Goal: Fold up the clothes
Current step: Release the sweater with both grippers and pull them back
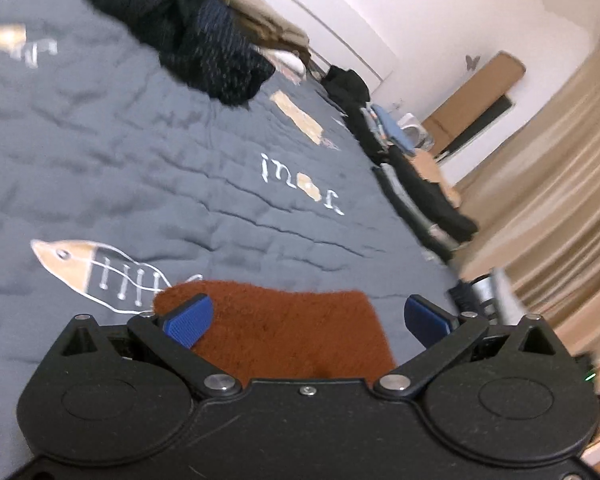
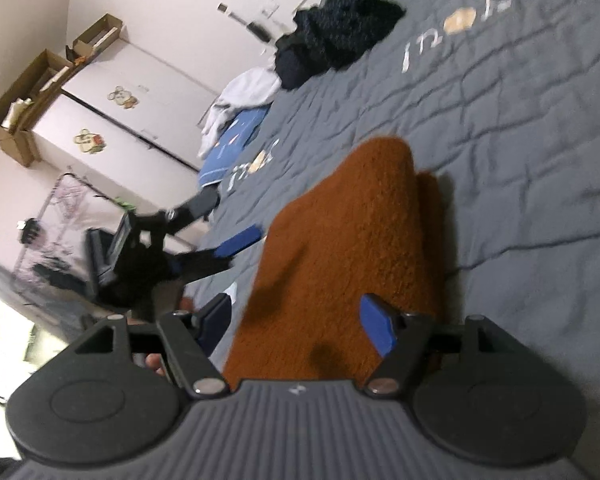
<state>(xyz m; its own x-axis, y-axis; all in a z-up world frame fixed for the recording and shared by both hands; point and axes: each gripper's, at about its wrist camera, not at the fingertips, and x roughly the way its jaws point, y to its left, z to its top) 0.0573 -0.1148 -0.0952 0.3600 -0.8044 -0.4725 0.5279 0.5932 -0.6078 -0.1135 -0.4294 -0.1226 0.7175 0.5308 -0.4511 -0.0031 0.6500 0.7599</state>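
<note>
Rust-brown fleece garment (image 2: 340,248) folded on grey quilt (image 1: 140,152) — both grippers, left gripper (image 1: 306,322) and right gripper (image 2: 300,326), spread, empty. Next: likely fetch dark pile (image 1: 188,32).

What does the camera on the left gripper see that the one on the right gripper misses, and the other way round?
Only the left wrist view shows the beige curtain, a fish print on the cover and dark clothes along the bed's edge.

Only the right wrist view shows white cupboards topped with cardboard boxes, a white garment, a blue folded item and the left gripper itself, open.

Both show the rust-brown garment on the grey bedspread, the dark clothes pile and open jaws.
</note>
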